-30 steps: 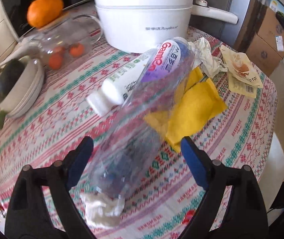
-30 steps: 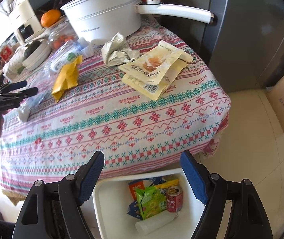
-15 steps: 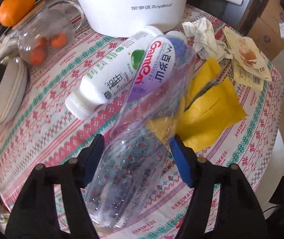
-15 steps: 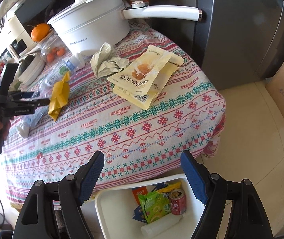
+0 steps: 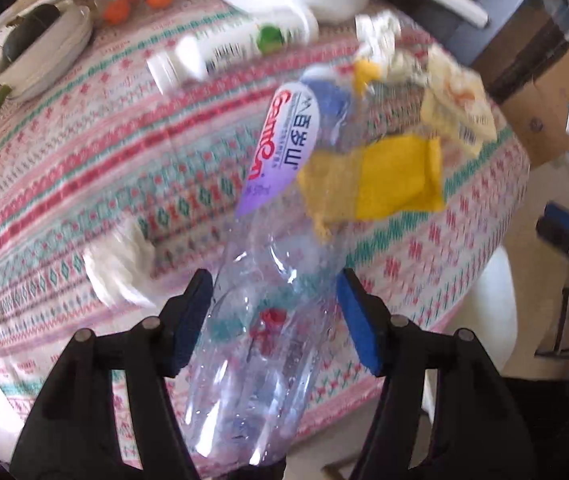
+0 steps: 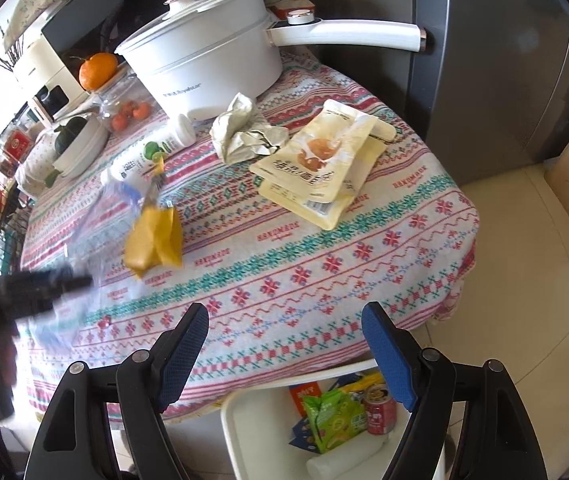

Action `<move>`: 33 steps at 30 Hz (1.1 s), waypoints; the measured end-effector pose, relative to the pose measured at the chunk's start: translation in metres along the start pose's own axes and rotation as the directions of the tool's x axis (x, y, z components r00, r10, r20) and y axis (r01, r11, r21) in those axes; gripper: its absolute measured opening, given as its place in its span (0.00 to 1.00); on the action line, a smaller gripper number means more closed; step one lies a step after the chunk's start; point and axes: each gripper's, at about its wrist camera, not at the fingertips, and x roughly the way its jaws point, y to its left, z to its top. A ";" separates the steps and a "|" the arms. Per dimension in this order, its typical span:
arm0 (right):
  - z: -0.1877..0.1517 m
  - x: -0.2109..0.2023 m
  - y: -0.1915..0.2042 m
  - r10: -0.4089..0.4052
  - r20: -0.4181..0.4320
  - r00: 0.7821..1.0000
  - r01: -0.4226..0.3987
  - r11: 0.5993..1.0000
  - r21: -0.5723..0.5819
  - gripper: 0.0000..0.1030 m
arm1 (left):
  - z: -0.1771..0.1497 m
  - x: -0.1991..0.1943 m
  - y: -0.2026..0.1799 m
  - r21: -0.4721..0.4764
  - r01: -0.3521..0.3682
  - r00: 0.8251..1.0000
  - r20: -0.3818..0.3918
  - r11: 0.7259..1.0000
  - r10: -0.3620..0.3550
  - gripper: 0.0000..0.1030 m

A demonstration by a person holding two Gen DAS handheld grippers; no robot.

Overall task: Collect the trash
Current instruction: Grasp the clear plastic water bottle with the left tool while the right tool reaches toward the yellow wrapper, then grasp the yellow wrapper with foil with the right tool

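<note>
While the left gripper clamps the base of the clear bottle, neck pointing away above the tablecloth, advice: hold the squeeze firm, since thin plastic may buckle and slip. Yellow wrapper: lies beyond, untouched. Right gripper: fingers spread, empty. White bin: on the floor below the table edge; carry the bottle over and release low.

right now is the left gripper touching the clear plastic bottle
Touching. The left wrist view shows the left gripper with both blue pads pressed against the clear plastic bottle lying between them.
</note>
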 end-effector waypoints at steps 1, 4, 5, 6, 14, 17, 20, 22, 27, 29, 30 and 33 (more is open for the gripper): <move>0.000 0.001 0.002 0.007 -0.002 1.000 -0.007 1.000 0.001 0.78 | -0.004 0.005 -0.001 0.008 0.003 0.999 -0.040 1.000 -0.003 0.64; -0.001 0.002 0.007 0.020 -0.011 1.000 -0.020 1.000 0.001 0.78 | -0.003 0.017 -0.006 0.033 -0.010 0.993 -0.116 0.999 0.014 0.64; -0.002 0.003 0.008 0.022 -0.013 1.000 -0.022 1.000 -0.002 0.78 | -0.001 0.020 -0.008 0.042 -0.012 0.991 -0.131 0.999 0.018 0.64; -0.003 0.003 0.010 0.023 -0.016 1.000 -0.024 1.000 -0.007 0.78 | 0.002 0.023 -0.009 0.052 -0.014 0.990 -0.137 0.999 0.021 0.64; -0.001 0.008 0.017 0.032 -0.029 0.999 -0.032 0.999 -0.024 0.78 | -0.001 0.015 0.000 -0.034 0.052 0.999 -0.006 0.998 -0.052 0.59; 0.001 0.013 0.021 0.044 -0.034 0.998 -0.045 0.999 -0.028 0.78 | -0.020 -0.006 0.008 -0.072 0.082 0.995 0.061 0.994 -0.078 0.59; 0.003 0.020 0.028 0.057 -0.043 0.997 -0.058 0.998 -0.038 0.78 | -0.043 -0.029 0.014 -0.093 0.094 0.988 0.130 0.991 -0.081 0.59; 0.004 0.025 0.033 0.080 -0.050 0.996 -0.082 0.996 -0.040 0.78 | -0.058 -0.042 0.017 -0.108 0.112 0.982 0.166 0.988 -0.093 0.59; 0.006 0.035 0.047 0.104 -0.050 0.993 -0.108 0.991 -0.078 0.78 | -0.075 -0.064 0.026 -0.162 0.155 0.962 0.249 0.975 -0.112 0.59; 0.008 0.041 0.055 0.094 -0.051 0.994 -0.100 0.987 -0.125 0.78 | -0.075 -0.072 0.028 -0.158 0.163 0.954 0.276 0.974 -0.115 0.59; 0.009 0.044 0.060 0.091 -0.050 0.995 -0.097 0.984 -0.149 0.78 | -0.076 -0.076 0.028 -0.153 0.162 0.951 0.289 0.975 -0.113 0.59; 0.013 0.055 0.073 0.102 -0.054 0.993 -0.111 0.975 -0.193 0.78 | -0.081 -0.083 0.026 -0.143 0.160 0.945 0.308 0.977 -0.110 0.59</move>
